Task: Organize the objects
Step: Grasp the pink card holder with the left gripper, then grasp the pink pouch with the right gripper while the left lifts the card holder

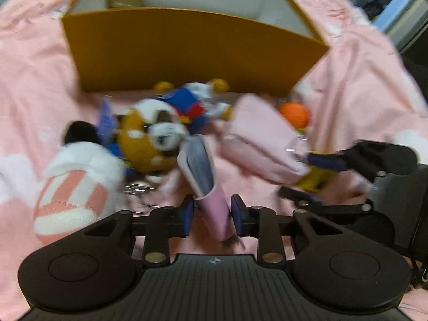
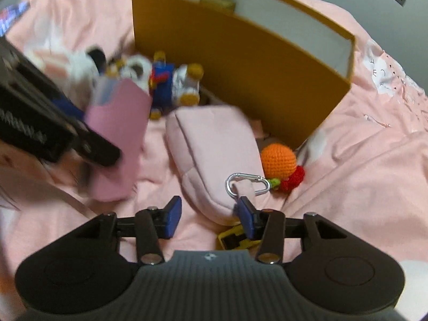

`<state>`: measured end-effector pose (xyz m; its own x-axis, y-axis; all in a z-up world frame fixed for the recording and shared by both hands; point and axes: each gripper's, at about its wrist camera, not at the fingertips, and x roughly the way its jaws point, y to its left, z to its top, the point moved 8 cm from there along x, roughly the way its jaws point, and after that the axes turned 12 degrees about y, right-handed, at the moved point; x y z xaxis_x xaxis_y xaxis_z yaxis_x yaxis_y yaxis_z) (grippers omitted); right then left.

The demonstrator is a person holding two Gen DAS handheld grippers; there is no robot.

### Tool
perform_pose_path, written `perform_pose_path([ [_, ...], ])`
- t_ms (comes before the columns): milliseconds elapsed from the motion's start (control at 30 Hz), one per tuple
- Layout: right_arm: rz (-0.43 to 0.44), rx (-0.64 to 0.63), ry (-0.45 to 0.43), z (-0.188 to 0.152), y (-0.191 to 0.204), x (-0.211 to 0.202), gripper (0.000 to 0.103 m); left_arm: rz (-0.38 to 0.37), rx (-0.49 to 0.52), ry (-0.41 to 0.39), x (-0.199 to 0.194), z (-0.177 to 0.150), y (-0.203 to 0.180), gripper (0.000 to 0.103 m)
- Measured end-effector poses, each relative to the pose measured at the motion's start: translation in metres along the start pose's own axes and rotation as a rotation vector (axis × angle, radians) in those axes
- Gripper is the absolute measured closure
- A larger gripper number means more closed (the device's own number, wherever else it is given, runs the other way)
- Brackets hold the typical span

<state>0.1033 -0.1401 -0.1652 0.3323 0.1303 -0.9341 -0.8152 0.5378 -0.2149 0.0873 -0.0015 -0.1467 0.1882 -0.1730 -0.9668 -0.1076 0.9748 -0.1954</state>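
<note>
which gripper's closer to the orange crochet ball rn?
Right. The right gripper sits at the pink pouch's near end, the orange crochet ball just beyond. The left gripper straddles the pink booklet, beyond the pouch.

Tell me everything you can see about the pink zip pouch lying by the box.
The pink pouch is soft, padded fabric, oblong, with a zip seam along one side. It lies flat on the pink bedsheet, one end near the yellow box. A fabric loop at its near end carries a silver carabiner. An orange crochet ball sits against its side. The right gripper, jaws open, straddles its near end.
</note>
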Motion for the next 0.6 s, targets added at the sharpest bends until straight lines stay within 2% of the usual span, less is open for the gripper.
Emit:
perform_pose_path([
  [67, -0.045, -0.002, 0.014, 0.000, -0.002, 0.008, 0.050, -0.013, -0.018, -0.009, -0.001, 0.000, 0.004, 0.072],
  [133, -0.042, 0.004, 0.023, 0.001, -0.003, 0.014, 0.050, -0.041, -0.028, -0.015, 0.000, 0.000, 0.005, 0.074],
  [200, -0.056, 0.001, 0.020, 0.001, -0.004, 0.013, 0.054, -0.043, -0.027, -0.024, 0.000, 0.000, 0.004, 0.074],
  [267, -0.076, -0.013, -0.010, 0.001, -0.004, 0.002, 0.068, -0.050, -0.029, -0.033, -0.002, -0.001, 0.003, 0.075],
  [333, -0.093, -0.017, -0.057, 0.002, -0.006, -0.015, 0.071, -0.057, -0.028, -0.039, -0.003, -0.003, 0.004, 0.076],
  [500, -0.009, 0.022, -0.118, 0.009, -0.017, -0.054, 0.075, -0.078, -0.026, -0.064, -0.008, -0.002, 0.004, 0.077],
  [600, 0.047, 0.017, -0.113, 0.015, -0.022, -0.078, 0.076, -0.079, -0.020, -0.077, -0.016, -0.003, 0.005, 0.078],
])
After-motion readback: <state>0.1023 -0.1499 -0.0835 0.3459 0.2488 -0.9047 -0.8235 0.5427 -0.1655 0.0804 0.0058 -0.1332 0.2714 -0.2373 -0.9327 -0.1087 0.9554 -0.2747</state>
